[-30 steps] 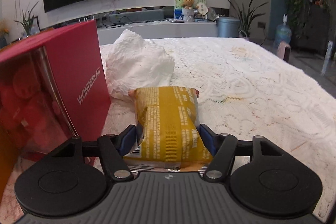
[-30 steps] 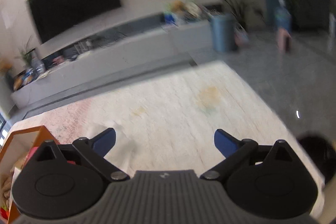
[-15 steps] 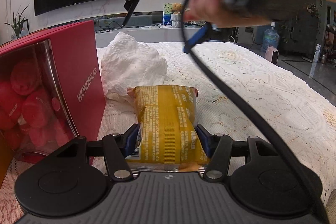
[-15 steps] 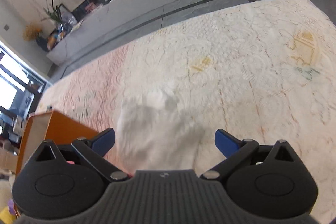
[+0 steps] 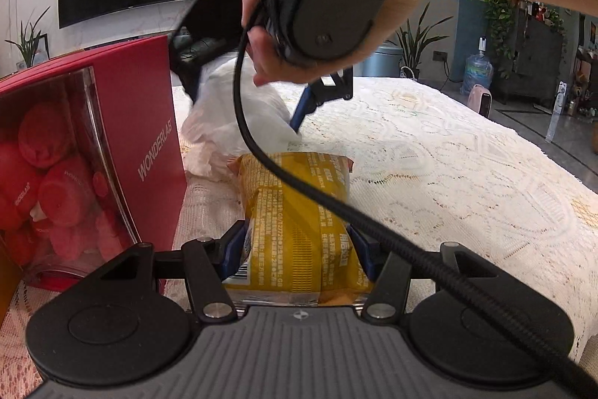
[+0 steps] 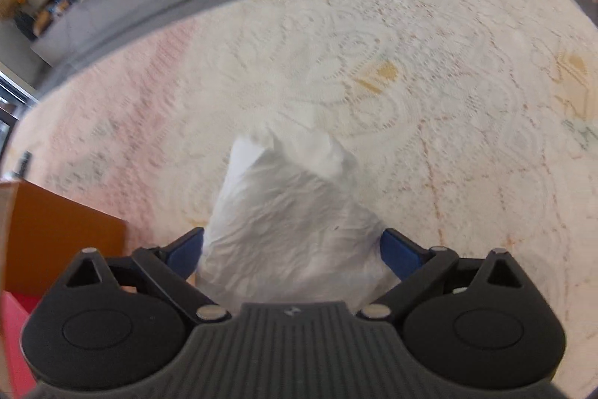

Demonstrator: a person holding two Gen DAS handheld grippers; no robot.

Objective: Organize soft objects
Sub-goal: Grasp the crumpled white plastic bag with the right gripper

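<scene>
While the left gripper (image 5: 299,242) holds the yellow snack packet (image 5: 295,212) pinched between its blue pads, the right gripper (image 6: 293,245) has swung in from above the far part of the table and tipped down over the white crumpled bag (image 6: 287,223). A second ago it looked out at the room, nothing between its fingers; now the bag sits squarely between them and the jaws are closing from wide, the pads just at the bag's flanks, not clearly pressing yet.

Left view: the person's right hand (image 5: 299,58) and its black cable (image 5: 336,204) now fill the upper frame, where a second ago there was bare wall and TV. One blue fingertip (image 5: 299,111) stands at the bag's right side.

Positions: bag on the lace tablecloth (image 6: 448,100) toward the table's left edge, just beyond the packet and beside the red box (image 5: 149,144) with the plush toys. Packet rests on the cloth near the front edge, hardly moved, pads a touch tighter on it than before.

Judgement: both soft items are about to be in hand at once. Bag is thin and slack; a grip this low on its body may only gather loose film
</scene>
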